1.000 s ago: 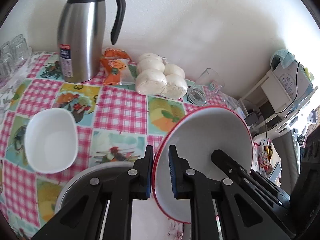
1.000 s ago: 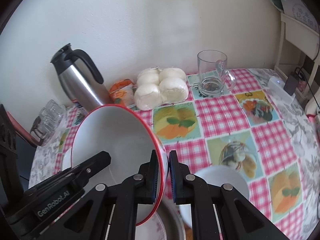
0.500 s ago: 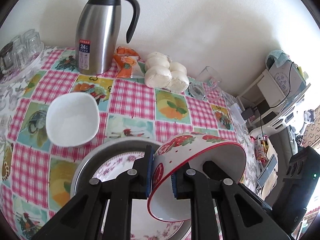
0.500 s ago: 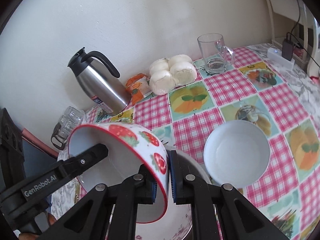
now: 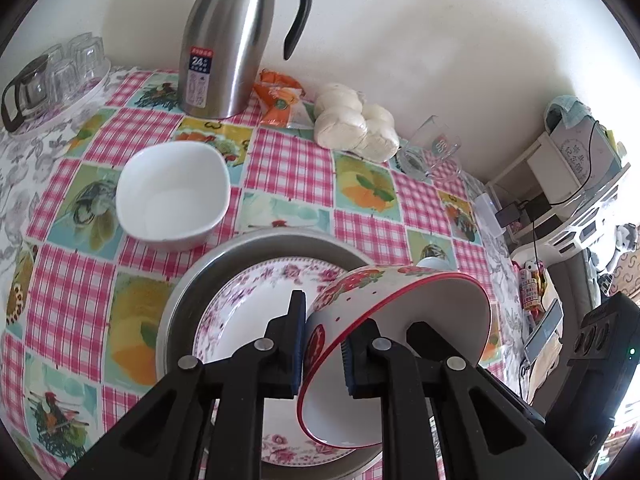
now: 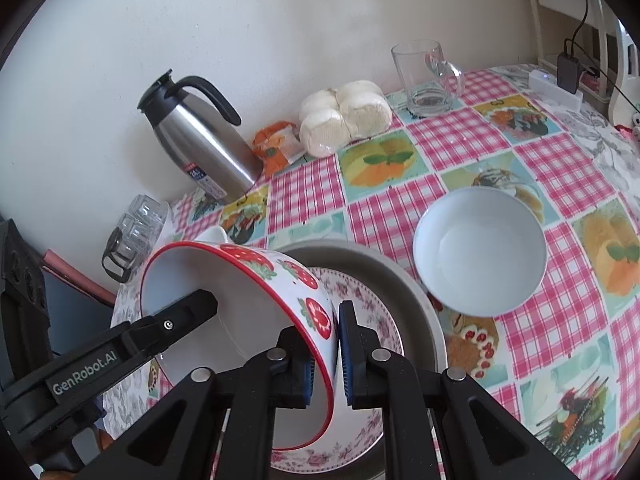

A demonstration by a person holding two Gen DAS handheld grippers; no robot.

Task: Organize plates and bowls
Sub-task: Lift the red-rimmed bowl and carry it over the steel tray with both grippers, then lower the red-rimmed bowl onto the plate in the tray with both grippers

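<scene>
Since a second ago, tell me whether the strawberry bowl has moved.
Yes. The strawberry bowl came down over the floral plate, tipping from open-side-facing-us to strawberries up, judged against the steel flask.

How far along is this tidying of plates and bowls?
Done: a floral plate already lies inside the metal pan. In hand: the left gripper and right gripper both clamp the rim of the strawberry bowl, tilted over that plate, not yet set down. Left: the square white bowl and the round white bowl sit loose on the tablecloth.
</scene>
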